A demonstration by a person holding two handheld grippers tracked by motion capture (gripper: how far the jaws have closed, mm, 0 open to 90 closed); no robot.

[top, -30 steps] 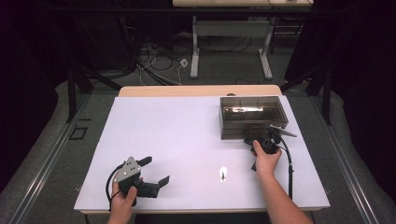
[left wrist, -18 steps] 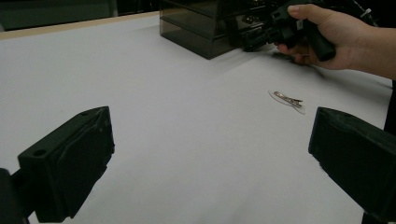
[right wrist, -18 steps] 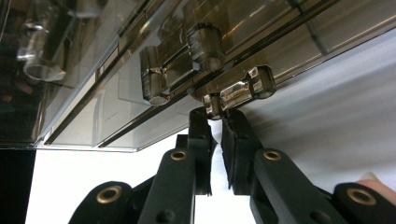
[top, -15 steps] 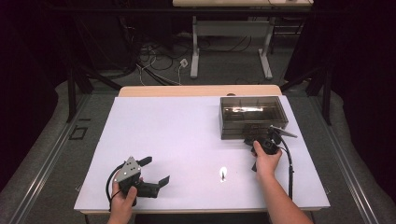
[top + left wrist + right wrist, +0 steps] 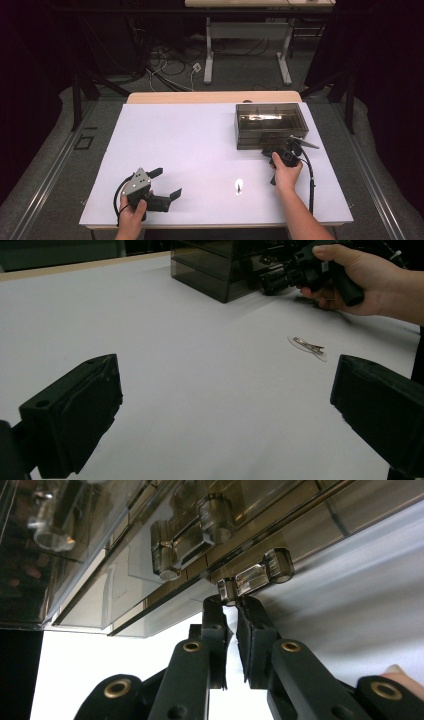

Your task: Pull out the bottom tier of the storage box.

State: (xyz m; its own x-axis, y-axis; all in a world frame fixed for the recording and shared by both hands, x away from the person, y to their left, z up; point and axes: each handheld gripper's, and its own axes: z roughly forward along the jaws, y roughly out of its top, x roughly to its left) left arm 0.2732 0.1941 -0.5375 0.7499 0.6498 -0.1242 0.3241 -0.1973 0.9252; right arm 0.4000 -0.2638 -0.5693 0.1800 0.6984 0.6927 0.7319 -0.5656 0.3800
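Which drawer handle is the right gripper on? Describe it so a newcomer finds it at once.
Start at the smoky clear drawer box on the white table. Along its front, go to the lowest drawer's clear bar handle. The right gripper pinches its end; the upper handle is untouched.

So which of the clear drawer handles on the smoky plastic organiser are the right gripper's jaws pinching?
The lowest handle, nearest the white table: the right gripper pinches its end. The other clear handles sit higher, untouched.
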